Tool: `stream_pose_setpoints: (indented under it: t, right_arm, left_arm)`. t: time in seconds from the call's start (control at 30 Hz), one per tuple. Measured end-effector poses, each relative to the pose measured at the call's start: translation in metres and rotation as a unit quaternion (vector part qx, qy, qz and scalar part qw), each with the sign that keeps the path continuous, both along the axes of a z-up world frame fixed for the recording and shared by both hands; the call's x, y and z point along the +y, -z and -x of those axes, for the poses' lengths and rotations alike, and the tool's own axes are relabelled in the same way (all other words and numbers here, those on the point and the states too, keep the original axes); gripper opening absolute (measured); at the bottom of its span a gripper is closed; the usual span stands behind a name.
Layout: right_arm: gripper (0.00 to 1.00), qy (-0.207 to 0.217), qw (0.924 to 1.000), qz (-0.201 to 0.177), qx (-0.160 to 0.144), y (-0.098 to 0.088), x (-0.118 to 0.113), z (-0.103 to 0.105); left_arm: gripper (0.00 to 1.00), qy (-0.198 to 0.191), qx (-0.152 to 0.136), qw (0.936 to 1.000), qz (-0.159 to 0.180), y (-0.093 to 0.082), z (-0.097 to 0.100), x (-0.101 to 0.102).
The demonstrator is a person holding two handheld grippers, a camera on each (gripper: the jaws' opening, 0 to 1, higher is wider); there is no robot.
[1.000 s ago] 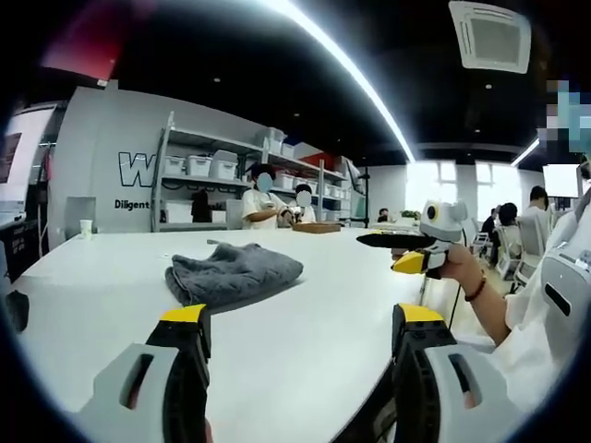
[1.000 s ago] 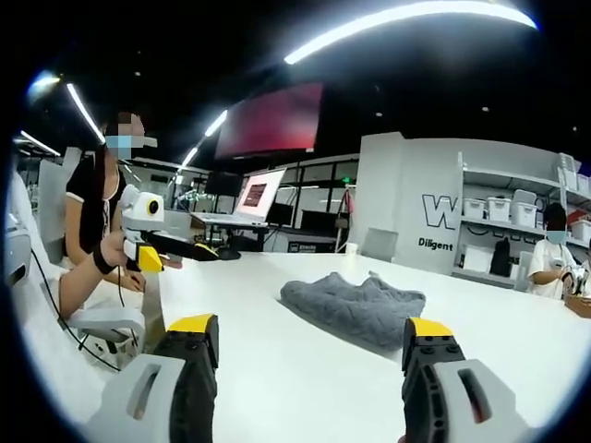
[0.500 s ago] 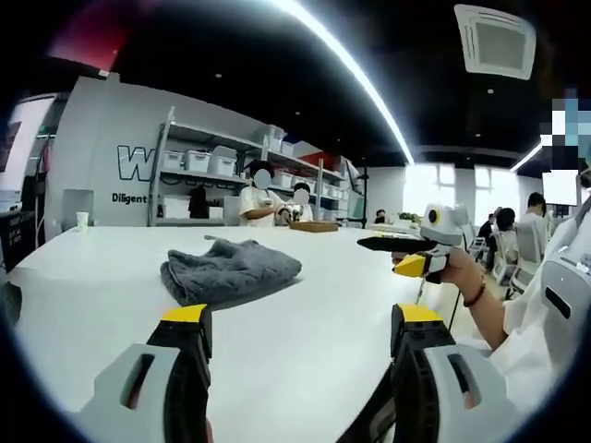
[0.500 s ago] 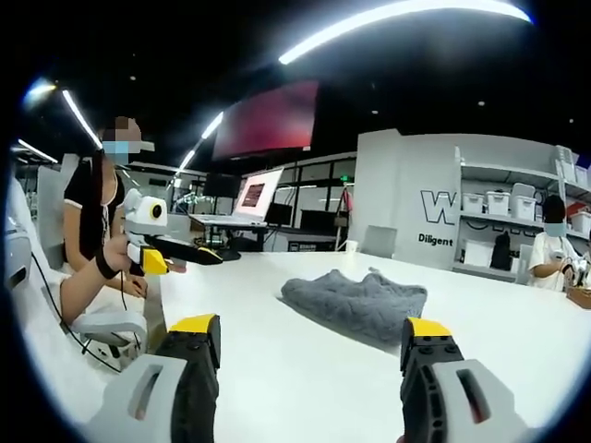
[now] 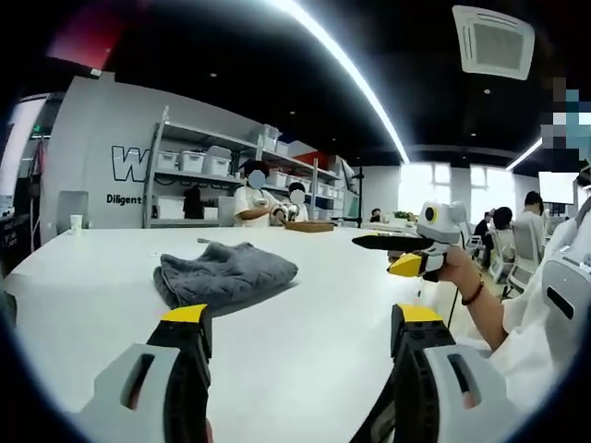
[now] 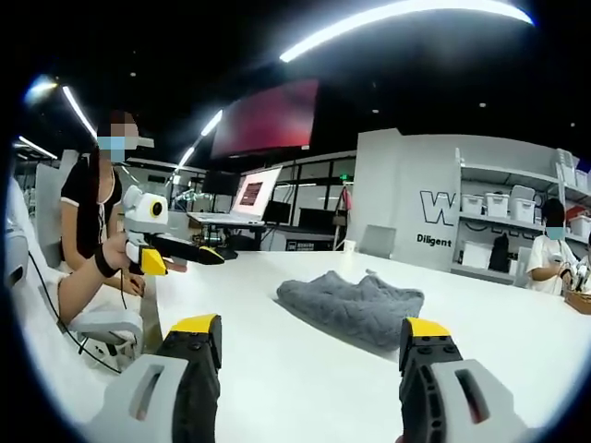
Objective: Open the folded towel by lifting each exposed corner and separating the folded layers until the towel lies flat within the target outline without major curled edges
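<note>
Jaws of both grippers stand wide apart with nothing between them. Taking the grey towel (image 5: 226, 274) as the landmark: in the left gripper view the left gripper (image 5: 300, 323) is held short of the towel, its two yellow-tipped jaws rising over bare white table (image 5: 305, 277) on the near side of the cloth; the towel sits beyond and slightly to the side of the left-hand jaw, well clear of both tips. In the right gripper view the right gripper (image 6: 309, 330) likewise hangs short of the towel, which shows between and beyond its jaws, nearer the right-hand one, not touching either.

Around the towel the tabletop is open on every side. Its far edge runs behind the towel, toward a grey wall with lettering and a shelf rack (image 5: 199, 175) of white bins, where two seated people work. A paper cup (image 5: 75, 222) stands far off from the towel near the table's far corner. To the side of the towel in the left gripper view, the table's edge falls away beside the person's hand (image 5: 457, 268) holding the right gripper, raised above the table edge. In the right gripper view the left gripper appears off to the side of the towel, held over the table edge.

The towel is a thick, ribbed grey cloth, still folded in a rumpled heap, with uneven raised folds.
</note>
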State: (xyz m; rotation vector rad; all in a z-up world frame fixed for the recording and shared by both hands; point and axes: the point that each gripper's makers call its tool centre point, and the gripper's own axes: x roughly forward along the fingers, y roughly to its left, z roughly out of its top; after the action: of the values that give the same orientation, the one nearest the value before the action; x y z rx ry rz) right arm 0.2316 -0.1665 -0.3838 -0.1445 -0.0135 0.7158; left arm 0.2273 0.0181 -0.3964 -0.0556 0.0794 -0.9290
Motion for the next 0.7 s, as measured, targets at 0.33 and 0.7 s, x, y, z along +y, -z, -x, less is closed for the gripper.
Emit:
stream_pose_setpoints:
  t: [0.33,0.7]
  right_arm:
    - [0.77,0.001,1.0,-0.002,-0.001,-0.003,0.0,-0.005]
    - [0.77,-0.001,1.0,0.005,-0.003,-0.007,0.003,-0.009]
  left_arm:
    - [0.77,-0.006,-0.016,0.9998,0.013,-0.013,-0.005,0.0]
    - [0.77,0.015,0.0,0.9997,0.018,-0.008,-0.004,-0.01]
